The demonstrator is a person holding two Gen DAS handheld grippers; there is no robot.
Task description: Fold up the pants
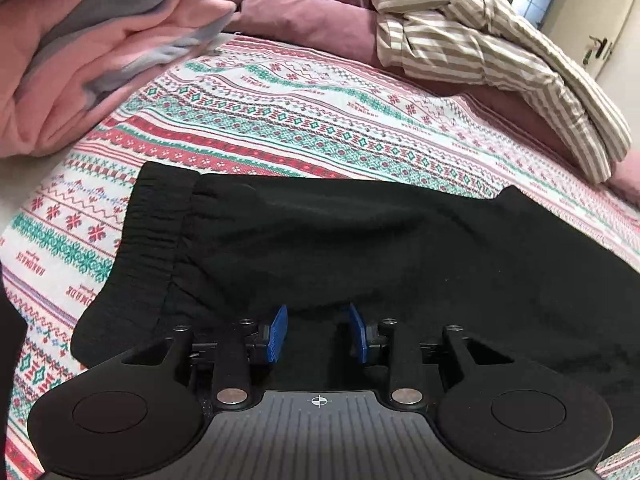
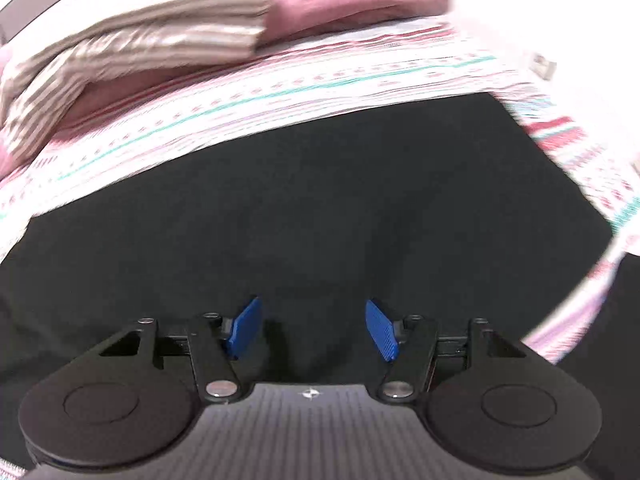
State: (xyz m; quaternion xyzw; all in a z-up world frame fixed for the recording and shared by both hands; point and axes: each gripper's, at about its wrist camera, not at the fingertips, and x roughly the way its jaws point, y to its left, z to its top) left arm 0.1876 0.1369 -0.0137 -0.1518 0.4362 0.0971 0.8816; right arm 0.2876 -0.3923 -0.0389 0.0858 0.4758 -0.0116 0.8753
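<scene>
Left wrist view: black pants (image 1: pixel 320 248) lie flat on a patterned bedsheet (image 1: pixel 280 120), elastic waistband (image 1: pixel 152 232) at the left end. The left gripper (image 1: pixel 318 332) sits low over the near edge of the pants, blue pads (image 1: pixel 279 334) spread apart, nothing between them. A pink and grey blanket (image 1: pixel 100 40) is heaped at far left; a striped garment (image 1: pixel 500 60) lies crumpled at far right over mauve bedding (image 1: pixel 304 16).

Right wrist view: frame is motion-blurred. The right gripper (image 2: pixel 312 330) is over the dark cloth of the pants (image 2: pixel 320 200), pads (image 2: pixel 382 330) wide apart and empty. Beyond the pants runs the bedsheet (image 2: pixel 280 92), with the striped garment (image 2: pixel 140 40) at upper left.
</scene>
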